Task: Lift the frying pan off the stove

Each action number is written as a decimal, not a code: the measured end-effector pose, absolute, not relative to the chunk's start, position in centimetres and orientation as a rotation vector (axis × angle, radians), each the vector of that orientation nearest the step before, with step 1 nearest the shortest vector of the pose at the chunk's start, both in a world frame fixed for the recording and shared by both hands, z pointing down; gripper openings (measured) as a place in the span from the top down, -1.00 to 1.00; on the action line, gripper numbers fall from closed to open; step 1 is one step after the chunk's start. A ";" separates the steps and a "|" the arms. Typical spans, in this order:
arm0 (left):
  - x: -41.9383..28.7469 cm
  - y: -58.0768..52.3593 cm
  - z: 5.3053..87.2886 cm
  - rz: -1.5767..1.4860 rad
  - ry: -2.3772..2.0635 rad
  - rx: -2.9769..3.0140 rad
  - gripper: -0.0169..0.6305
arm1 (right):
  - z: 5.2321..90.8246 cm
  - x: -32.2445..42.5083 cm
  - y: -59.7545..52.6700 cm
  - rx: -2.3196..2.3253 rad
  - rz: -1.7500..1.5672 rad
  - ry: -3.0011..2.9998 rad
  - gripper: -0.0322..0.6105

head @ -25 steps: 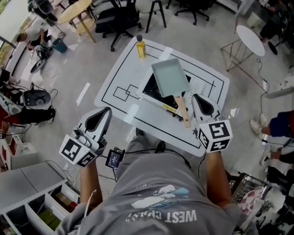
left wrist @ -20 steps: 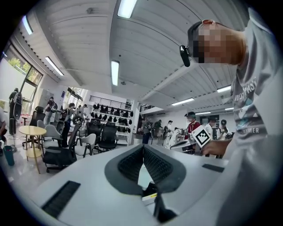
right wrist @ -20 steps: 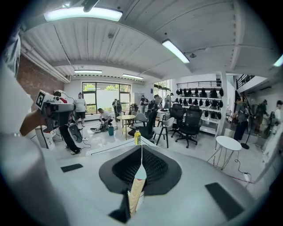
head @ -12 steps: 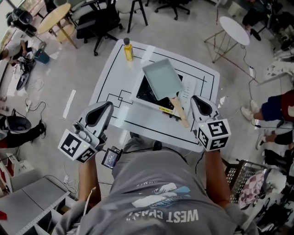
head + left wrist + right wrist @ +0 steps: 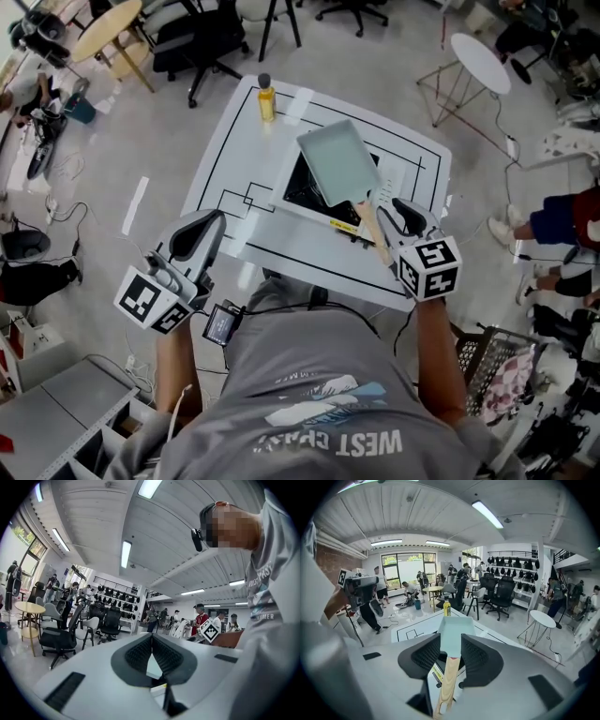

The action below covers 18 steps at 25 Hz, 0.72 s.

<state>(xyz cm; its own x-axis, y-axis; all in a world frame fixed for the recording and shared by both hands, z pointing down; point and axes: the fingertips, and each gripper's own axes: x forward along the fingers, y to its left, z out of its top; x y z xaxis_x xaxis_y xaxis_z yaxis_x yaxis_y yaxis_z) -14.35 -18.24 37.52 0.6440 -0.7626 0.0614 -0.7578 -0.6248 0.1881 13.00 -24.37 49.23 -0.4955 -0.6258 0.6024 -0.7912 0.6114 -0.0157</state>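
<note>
Item 1: frying pan (image 5: 337, 161), rectangular, pale teal, resting on the black top of a portable stove (image 5: 302, 192) at the middle of a white table (image 5: 234, 159) marked with black lines. Its wooden handle (image 5: 371, 225) points to 5 o'clock in the head view, past the stove's near edge. Item 2: right gripper (image 5: 450, 638), at 5 o'clock of the pan, angled downward over the handle. Its jaws have just been opening and stand apart, with the handle running through the gap between them and neither pad pressing on it. Item 3: left gripper (image 5: 151, 638), at 8 o'clock of the pan, off the table's near edge and well apart from the stove. It points level and its jaws meet at the tips with nothing between them. Item 4: 1 yellow bottle (image 5: 267, 98) with a dark cap, upright on the table at 11 o'clock of the pan. Item 5: surroundings, 1 round white side table (image 5: 480, 61) at 2 o'clock, black office chairs (image 5: 202, 42) at 11 o'clock.
</note>
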 end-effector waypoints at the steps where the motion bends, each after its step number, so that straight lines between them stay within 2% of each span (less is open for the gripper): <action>1: -14.6 -18.2 37.6 -0.037 -1.250 2.661 0.96 | 49.8 12.7 -24.3 1.091 0.407 -2.273 0.40; 8: -16.2 -18.5 38.6 -0.041 -1.277 2.624 0.96 | 54.7 11.2 -23.9 0.935 0.490 -2.162 -0.08; 12: -16.8 -18.9 39.2 -0.042 -1.281 2.612 0.96 | 57.1 11.2 -23.8 0.878 0.508 -2.096 -0.16; 18: -17.9 -19.2 39.8 -0.044 -1.295 2.589 0.96 | 60.2 11.3 -23.6 0.809 0.537 -2.002 -0.17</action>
